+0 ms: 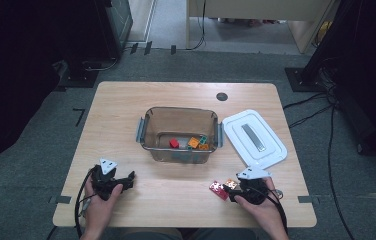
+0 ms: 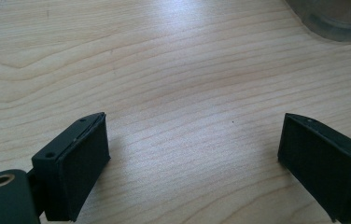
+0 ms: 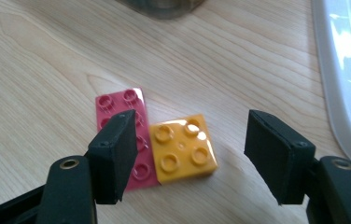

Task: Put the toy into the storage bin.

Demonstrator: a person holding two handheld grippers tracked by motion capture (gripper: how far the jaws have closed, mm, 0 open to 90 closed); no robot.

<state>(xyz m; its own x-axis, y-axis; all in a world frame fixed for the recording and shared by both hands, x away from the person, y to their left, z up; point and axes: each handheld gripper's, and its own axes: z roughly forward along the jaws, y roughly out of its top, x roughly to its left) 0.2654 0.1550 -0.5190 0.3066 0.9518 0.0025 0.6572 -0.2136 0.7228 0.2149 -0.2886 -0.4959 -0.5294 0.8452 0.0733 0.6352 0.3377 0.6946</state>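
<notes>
right tool [image 3: 185, 156]: jaws apart around yellow brick [image 3: 183, 148], not touching | brick: on worktop [image 3: 47, 70], beside pink brick [image 3: 122, 122] | feel: light, hard, slippery | grab: flat sides | left tool [image 2: 192, 158]: apart, empty

Left tongs [image 2: 192, 154] gape over bare wooden table [image 2: 173, 70], container [image 2: 337, 18] beyond.

Bin [image 1: 148, 131] in the middle of the table [image 1: 126, 100], small blocks [image 1: 194, 142] inside. Lid [image 1: 254, 136] just right of it. Two blocks [image 1: 224, 188] side by side, touching, near the front edge.
</notes>
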